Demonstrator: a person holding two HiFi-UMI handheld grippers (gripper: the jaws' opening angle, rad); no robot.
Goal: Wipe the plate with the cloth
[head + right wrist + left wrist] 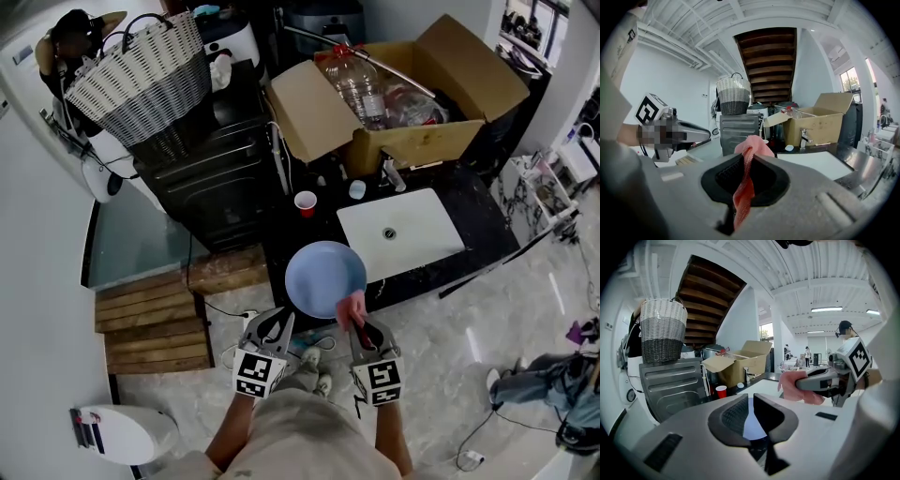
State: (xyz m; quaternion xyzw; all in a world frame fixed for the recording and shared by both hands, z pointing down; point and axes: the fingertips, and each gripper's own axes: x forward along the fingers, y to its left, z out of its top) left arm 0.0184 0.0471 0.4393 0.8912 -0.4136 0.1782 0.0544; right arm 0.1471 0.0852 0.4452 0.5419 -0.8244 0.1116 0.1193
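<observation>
As wiping is starting — right tool (361,330): is clamping the cloth (352,305) at the plate (323,277) rim.
left tool (284,321): is gripping plate edge.
next: likely sweeping cloth across — plate steady.

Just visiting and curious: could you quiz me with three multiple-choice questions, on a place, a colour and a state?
1. The red cup stands: A) on the counter by the sink B) in the cardboard box C) in the basket
2. The cloth is: A) green B) pink C) black
3. The left hand-held gripper is: A) open B) shut on the cloth C) shut on the plate
1 A: it sits beside the sink. 2 B: plainly pink. 3 C: its jaws pinch the plate's rim.
</observation>
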